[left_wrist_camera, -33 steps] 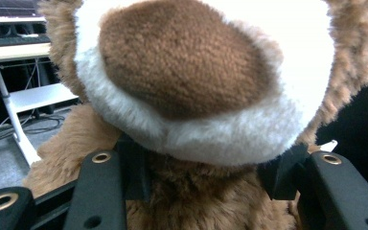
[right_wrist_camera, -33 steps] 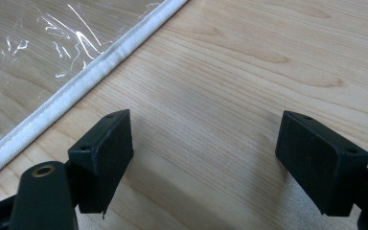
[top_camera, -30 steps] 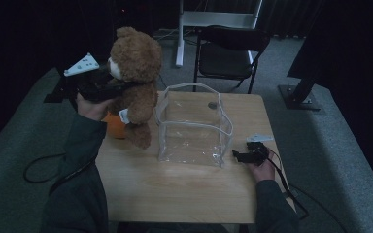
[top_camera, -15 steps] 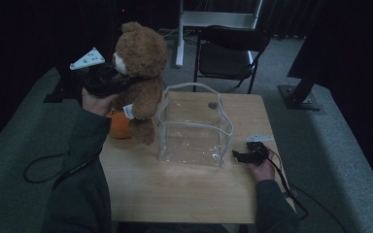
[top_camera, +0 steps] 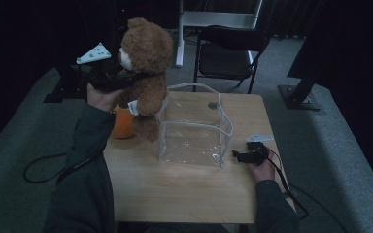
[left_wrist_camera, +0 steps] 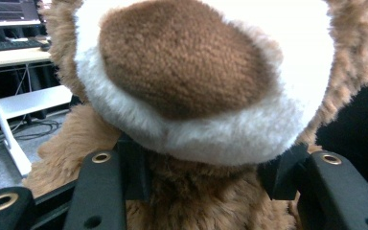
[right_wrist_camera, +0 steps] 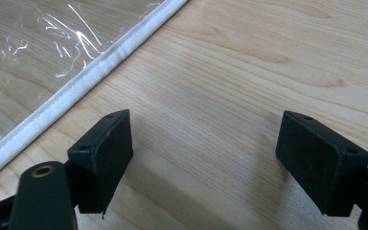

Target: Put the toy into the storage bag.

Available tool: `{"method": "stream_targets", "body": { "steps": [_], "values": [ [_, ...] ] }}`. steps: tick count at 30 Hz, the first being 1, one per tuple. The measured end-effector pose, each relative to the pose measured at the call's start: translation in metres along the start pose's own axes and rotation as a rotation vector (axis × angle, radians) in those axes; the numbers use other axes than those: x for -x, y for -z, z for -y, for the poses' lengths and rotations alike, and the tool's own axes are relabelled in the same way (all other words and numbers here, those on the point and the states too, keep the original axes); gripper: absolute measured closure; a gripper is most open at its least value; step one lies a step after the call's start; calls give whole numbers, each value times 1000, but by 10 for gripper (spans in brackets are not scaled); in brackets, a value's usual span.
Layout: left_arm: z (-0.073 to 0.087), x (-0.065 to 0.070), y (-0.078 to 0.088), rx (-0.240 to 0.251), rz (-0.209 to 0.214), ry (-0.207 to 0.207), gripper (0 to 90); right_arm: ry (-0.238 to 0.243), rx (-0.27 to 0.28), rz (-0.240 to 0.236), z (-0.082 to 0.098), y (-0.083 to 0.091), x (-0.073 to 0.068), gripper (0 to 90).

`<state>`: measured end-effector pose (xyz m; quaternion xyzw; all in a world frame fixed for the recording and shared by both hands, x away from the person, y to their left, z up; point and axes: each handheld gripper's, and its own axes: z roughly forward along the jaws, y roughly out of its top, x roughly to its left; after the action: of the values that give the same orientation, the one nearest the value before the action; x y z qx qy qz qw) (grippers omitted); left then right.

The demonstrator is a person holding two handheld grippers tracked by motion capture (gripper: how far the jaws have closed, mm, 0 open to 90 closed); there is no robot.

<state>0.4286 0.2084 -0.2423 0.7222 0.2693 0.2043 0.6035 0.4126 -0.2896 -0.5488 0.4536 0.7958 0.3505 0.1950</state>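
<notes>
A person seated at a pale wooden table (top_camera: 184, 189) lifts a brown plush teddy bear (top_camera: 144, 73) with the left gripper (top_camera: 108, 77), holding it in the air above the table's left edge. The left gripper view looks straight at the bear's white muzzle with its brown nose patch (left_wrist_camera: 187, 67); the two black jaws press into the fur at the neck just below, one on each side, so the toy is clamped between them. From the high view the bear hangs roughly upright, its feet dangling just beside the left wall of a clear plastic bag with white piping and an open top (top_camera: 194, 127), which stands in the middle of the table. An orange round object (top_camera: 122, 125) sits on the table under the bear, partly hidden behind its legs.

The right gripper (top_camera: 245, 155) rests low on the table just right of the bag. In the right gripper view its jaws stand wide apart over bare wood, grasping nothing, with the bag's white bottom seam (right_wrist_camera: 91, 72) running diagonally nearby. A black folding chair (top_camera: 228, 51) stands beyond the table.
</notes>
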Motion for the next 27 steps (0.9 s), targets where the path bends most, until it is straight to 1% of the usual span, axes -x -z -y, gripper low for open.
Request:
{"method": "stream_targets", "body": {
  "steps": [14, 27],
  "values": [
    [-7, 1, -15, -3, 9, 3, 471, 0, 0, 0, 0, 0, 0, 193],
    [-17, 6, -29, -2, 21, -4, 472, 0, 0, -1, 0, 0, 0, 193]
  ]
}}
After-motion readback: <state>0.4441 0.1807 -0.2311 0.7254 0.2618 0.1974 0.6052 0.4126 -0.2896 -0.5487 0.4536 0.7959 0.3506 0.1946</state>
